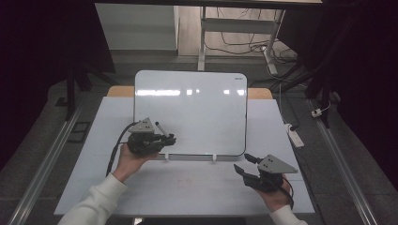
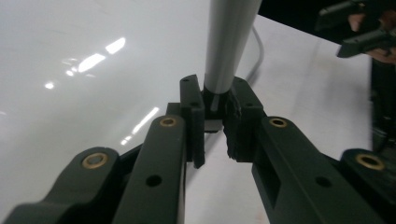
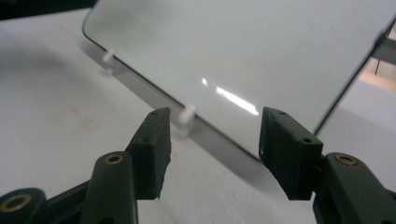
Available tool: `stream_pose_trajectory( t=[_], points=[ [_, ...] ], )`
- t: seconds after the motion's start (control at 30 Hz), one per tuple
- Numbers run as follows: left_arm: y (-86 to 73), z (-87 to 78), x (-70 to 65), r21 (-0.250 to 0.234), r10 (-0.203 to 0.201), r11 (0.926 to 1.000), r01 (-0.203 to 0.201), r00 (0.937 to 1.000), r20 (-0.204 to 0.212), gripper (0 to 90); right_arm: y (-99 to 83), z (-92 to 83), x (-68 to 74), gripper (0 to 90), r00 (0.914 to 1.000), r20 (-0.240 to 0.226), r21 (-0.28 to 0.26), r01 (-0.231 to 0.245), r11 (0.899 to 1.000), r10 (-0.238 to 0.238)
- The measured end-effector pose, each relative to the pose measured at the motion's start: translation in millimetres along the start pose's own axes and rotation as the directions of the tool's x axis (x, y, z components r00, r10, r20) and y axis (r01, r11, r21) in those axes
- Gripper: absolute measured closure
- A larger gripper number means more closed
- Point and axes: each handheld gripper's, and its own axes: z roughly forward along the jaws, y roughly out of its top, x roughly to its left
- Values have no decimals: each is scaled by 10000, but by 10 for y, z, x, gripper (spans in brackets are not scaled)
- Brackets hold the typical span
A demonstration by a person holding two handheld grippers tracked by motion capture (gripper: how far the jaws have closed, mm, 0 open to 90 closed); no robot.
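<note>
Two grippers up: my left gripper clamps grey marker over whiteboard, centre-left of high view; my right gripper lower right, jaws wide, empty, facing whiteboard's bottom edge.

Left black two-jaw gripper: grey three-cornered top plate, black cable trailing off its near left side, brass-ringed pivots and small holes in the jaw links. Right black two-jaw gripper: same plate, same brass pivots. Person's white long sleeves at both wrists.
</note>
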Motion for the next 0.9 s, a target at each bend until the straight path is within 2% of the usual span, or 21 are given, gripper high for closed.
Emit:
stream_pose_trajectory(
  t=[0.17, 0.37, 0.57, 0.73, 0.9],
  points=[
    [-6, 126, -116, 583, -194, 9982, 166, 9987, 475, 776, 215, 62, 157, 440, 9994, -172, -404, 281, 9988, -288],
    [-7, 328, -214, 1090, -398, 9936, 299, 9952, 898, 776, 434, 253, 362, 462, 9978, -382, -598, 527, 9968, -550],
    [-4, 529, -303, 1502, -446, 9882, 283, 9933, 1062, 775, 583, 483, 570, 492, 9962, -475, -618, 702, 9956, -732],
    [16, 626, -373, 1621, -414, 9865, 240, 9936, 1048, 775, 643, 650, 707, 506, 9976, -353, -563, 568, 9968, -589],
    [35, 715, -452, 1748, -284, 9845, 114, 9951, 949, 775, 652, 776, 779, 581, 9990, -209, -444, 385, 9983, -394]
  ],
)
